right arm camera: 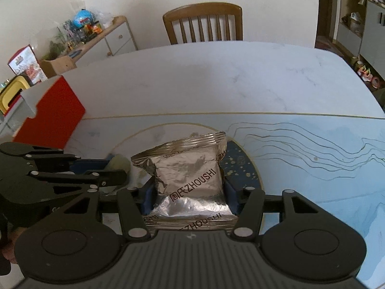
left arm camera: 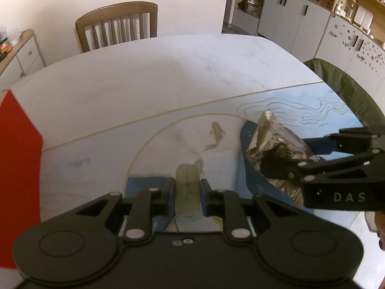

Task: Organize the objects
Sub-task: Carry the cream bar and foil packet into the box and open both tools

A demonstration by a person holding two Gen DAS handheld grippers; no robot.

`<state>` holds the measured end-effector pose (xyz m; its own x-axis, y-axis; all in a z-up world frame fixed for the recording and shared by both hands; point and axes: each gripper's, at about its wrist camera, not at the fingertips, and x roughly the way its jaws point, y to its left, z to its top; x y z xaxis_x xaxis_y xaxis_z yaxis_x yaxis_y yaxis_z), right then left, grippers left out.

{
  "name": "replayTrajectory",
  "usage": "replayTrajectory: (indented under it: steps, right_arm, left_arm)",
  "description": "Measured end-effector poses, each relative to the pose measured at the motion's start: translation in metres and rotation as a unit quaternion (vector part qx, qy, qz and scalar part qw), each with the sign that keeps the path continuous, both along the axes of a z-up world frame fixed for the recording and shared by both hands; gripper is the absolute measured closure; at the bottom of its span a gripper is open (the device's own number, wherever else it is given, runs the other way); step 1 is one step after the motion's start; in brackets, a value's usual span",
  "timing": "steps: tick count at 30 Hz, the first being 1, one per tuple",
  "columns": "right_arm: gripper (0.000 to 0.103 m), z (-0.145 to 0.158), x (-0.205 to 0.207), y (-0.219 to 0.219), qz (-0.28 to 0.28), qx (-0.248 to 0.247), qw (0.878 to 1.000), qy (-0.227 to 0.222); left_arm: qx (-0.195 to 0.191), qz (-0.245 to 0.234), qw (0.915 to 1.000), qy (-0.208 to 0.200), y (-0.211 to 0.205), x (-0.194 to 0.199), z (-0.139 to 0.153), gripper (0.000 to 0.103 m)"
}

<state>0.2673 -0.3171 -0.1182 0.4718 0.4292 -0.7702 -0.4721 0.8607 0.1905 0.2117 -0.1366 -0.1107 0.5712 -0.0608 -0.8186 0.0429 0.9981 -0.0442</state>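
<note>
My left gripper [left arm camera: 188,192] is shut on a pale yellowish roll, perhaps tape [left arm camera: 187,189], held edge-on between its blue pads above the printed mat [left arm camera: 96,166]. That roll [right arm camera: 119,162] shows again at the left of the right wrist view, in the left gripper [right arm camera: 113,168]. My right gripper [right arm camera: 190,192] is shut on a silver foil packet [right arm camera: 190,175] printed ZHOUSHI, held above the mat [right arm camera: 312,168]. In the left wrist view the packet [left arm camera: 272,142] and the right gripper [left arm camera: 284,159] come in from the right.
A red box with white open flaps [right arm camera: 51,118] stands at the left on the table; its red side [left arm camera: 16,168] is close to my left gripper. A wooden chair [right arm camera: 203,22] stands behind the white marble table [right arm camera: 216,84]. Cabinets [left arm camera: 293,19] line the right wall.
</note>
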Motion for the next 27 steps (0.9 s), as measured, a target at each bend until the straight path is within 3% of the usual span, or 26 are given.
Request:
replayTrajectory:
  steps: [15, 27]
  right_arm:
    - [0.046, 0.051, -0.051, 0.021, 0.001, 0.048, 0.999, -0.011]
    - [0.046, 0.081, -0.089, 0.074, 0.024, 0.059, 0.997, -0.031]
  left_arm:
    - [-0.024, 0.029, 0.9991, -0.019, 0.032, -0.048, 0.049, 0.084]
    - [-0.044, 0.055, 0.9964, -0.047, 0.080, -0.086, 0.088, 0.084]
